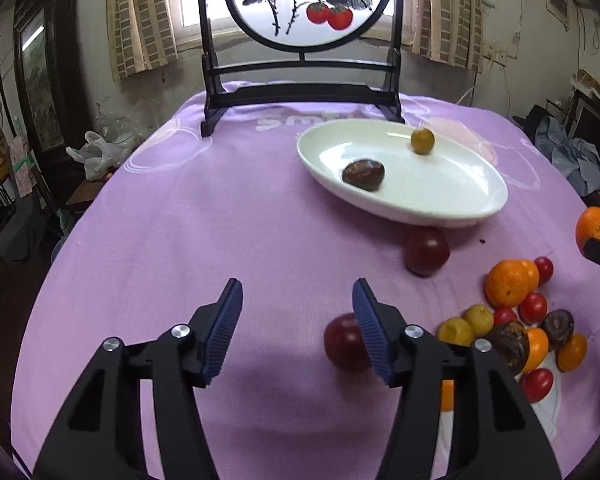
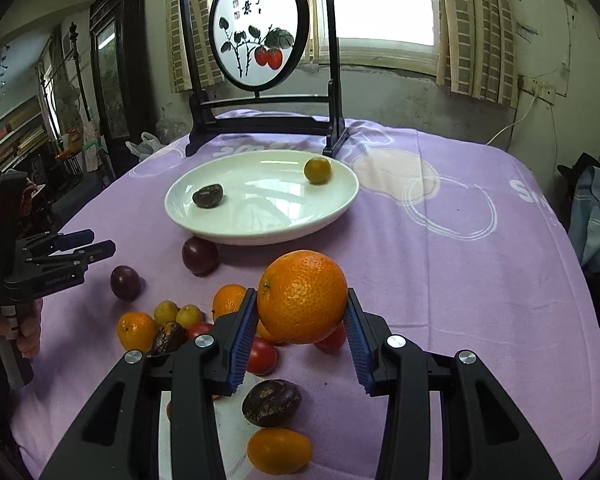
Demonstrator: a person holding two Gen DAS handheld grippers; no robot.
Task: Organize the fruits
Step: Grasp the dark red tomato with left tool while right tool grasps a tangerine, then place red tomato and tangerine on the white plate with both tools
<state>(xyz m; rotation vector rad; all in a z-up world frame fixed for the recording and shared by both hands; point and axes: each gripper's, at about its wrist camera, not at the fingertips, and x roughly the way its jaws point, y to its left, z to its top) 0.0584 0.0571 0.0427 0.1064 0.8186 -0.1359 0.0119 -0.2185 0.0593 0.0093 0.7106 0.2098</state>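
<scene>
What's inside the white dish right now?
Two fruits lie apart in the white dish: a dark wrinkled fruit near its left end and a small yellow-green fruit near the far rim. Nothing covers the rest.

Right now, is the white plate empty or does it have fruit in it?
Not empty. The white plate holds two fruits, apart from each other: a dark wrinkled fruit and a small yellow-green fruit. The rest lie on the purple cloth.

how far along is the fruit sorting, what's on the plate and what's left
Early days. Done: the white plate holds only a dark wrinkled fruit and a small yellow-green fruit. In hand: the right gripper is shut on a large orange, lifted off the cloth. The left gripper is open and empty. Left: two dark plums near the plate, plus the pile of oranges, tomatoes and other fruit.
</scene>
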